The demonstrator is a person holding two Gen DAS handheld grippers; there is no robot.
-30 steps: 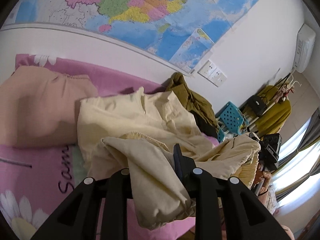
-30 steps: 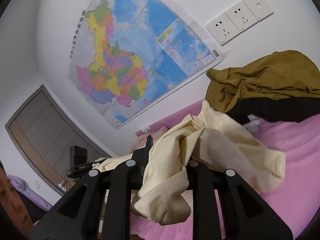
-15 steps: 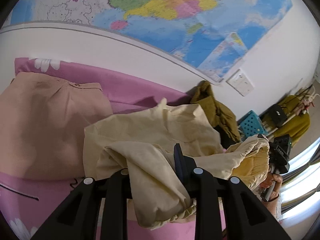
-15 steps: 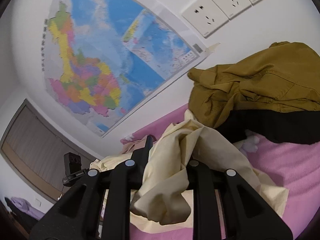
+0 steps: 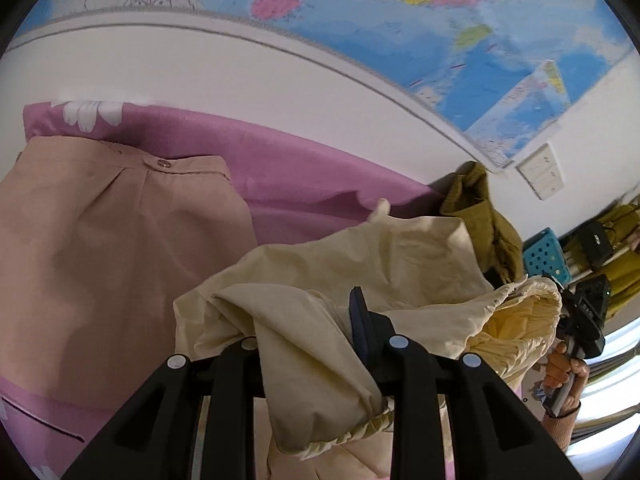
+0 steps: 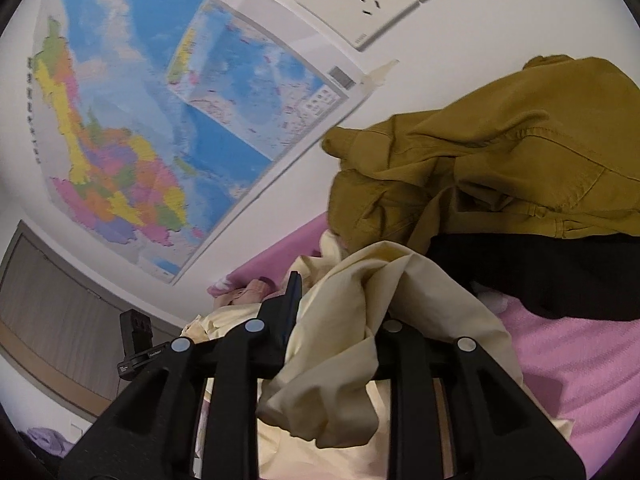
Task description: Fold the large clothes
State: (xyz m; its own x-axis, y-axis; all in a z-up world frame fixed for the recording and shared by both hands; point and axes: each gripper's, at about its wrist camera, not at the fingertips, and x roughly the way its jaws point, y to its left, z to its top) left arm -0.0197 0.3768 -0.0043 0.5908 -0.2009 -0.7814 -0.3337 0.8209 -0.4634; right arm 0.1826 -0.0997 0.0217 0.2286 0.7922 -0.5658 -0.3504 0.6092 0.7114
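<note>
Now each hand-held gripper grasps the crumpled pale yellow cotton garment [image 5: 320, 344]: left hand-held gripper [image 5: 316, 340], right hand-held gripper [image 6: 336, 320]. The right one's jaws have just been opening, cloth between them. Below lies the pink bed sheet [image 5: 304, 184].

White wall [image 5: 224, 76], coloured wall map [image 6: 160, 120], wall sockets [image 6: 360, 0], pink bedsheet [image 5: 304, 200], bright window [image 5: 616, 344]

A bunched garment [image 5: 392, 264] lies on the bed [image 5: 304, 184], a fold of it between the jaws of each gripper. Left of it on the bed lies a flat skirt [image 5: 112, 248]. Behind it to the right, a jacket [image 6: 500, 168] is heaped against the wall, below the map [image 6: 160, 120] and sockets [image 6: 360, 4].
</note>
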